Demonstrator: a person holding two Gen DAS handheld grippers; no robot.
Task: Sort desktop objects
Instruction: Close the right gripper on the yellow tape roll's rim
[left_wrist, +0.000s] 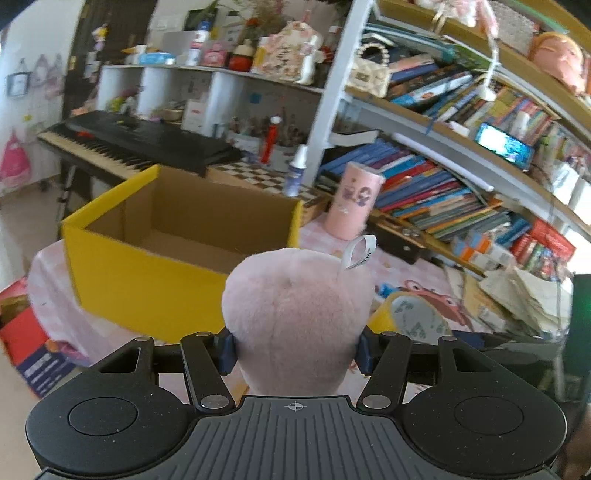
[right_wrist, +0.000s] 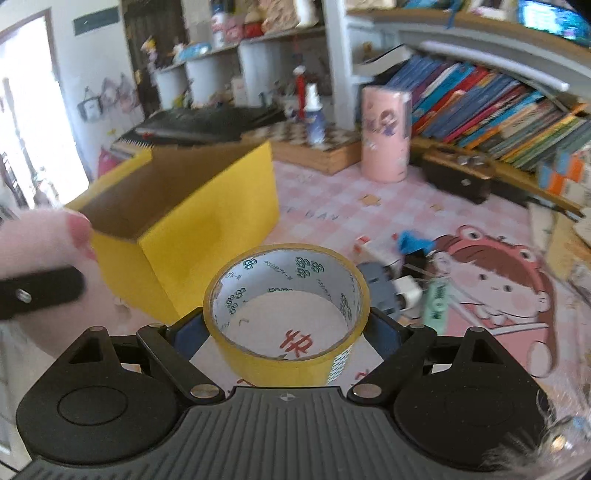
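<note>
My left gripper (left_wrist: 293, 350) is shut on a pink plush toy (left_wrist: 295, 310) with a white tag loop, held up in front of the open yellow cardboard box (left_wrist: 147, 280). The box's brown inside shows nothing in it. My right gripper (right_wrist: 286, 332) is shut on a roll of yellow tape (right_wrist: 286, 314), lifted above the pink checked tablecloth. In the right wrist view the yellow box (right_wrist: 207, 229) stands to the left, and the plush toy (right_wrist: 40, 236) with one left finger shows at the left edge. Small items (right_wrist: 402, 266) lie on the cloth behind the tape.
A pink cylindrical container (right_wrist: 386, 134) stands behind the box, beside a spray bottle (right_wrist: 314, 118) on a chessboard. Book shelves (left_wrist: 461, 177) run along the right. A keyboard (left_wrist: 133, 144) sits behind the box. Papers (left_wrist: 524, 295) pile up at the right.
</note>
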